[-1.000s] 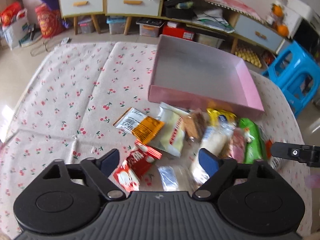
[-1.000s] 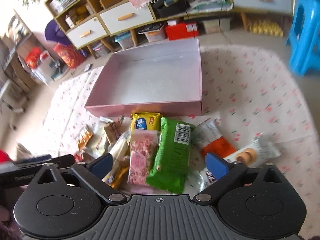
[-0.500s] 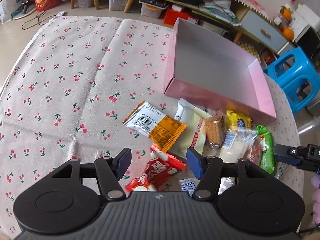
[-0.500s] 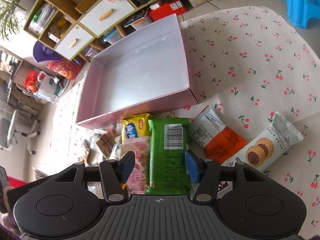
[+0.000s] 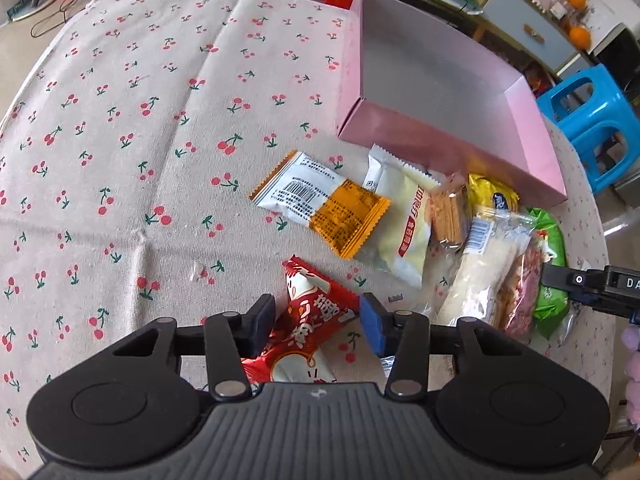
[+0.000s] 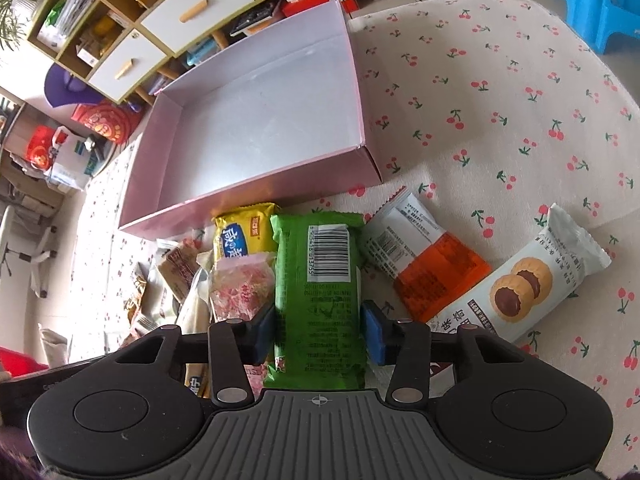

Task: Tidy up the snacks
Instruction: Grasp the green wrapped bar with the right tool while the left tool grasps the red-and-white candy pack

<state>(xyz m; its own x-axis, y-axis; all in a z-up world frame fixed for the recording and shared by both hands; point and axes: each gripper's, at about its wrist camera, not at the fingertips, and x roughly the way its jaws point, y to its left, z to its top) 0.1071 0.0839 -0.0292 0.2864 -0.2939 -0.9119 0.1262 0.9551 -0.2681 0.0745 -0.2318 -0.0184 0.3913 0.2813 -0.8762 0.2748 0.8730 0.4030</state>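
Observation:
On the cherry-print tablecloth [image 5: 160,120] lies a heap of snack packets in front of an empty pink box [image 5: 440,152]. My left gripper [image 5: 318,326] points down at a red packet [image 5: 316,312]; its jaws are closing and both pads touch the packet's sides. In the right wrist view the right gripper [image 6: 319,334] straddles a green packet [image 6: 316,280], jaws closing, pads against its long edges. The pink box [image 6: 256,196] stands just beyond. The right gripper [image 5: 592,284] also shows at the left view's right edge, over the green packet [image 5: 552,248].
Loose packets lie around: white-and-orange [image 5: 320,204], pale yellow [image 5: 404,224], yellow [image 6: 244,232], pink [image 6: 240,288], another white-and-orange [image 6: 424,256], a cookie pack [image 6: 528,280]. A blue stool [image 5: 588,116] and drawer shelves [image 6: 160,28] stand beyond the table.
Both grippers came down closer to the pile and their jaws narrowed, the left around the red packet and the right around the green one.

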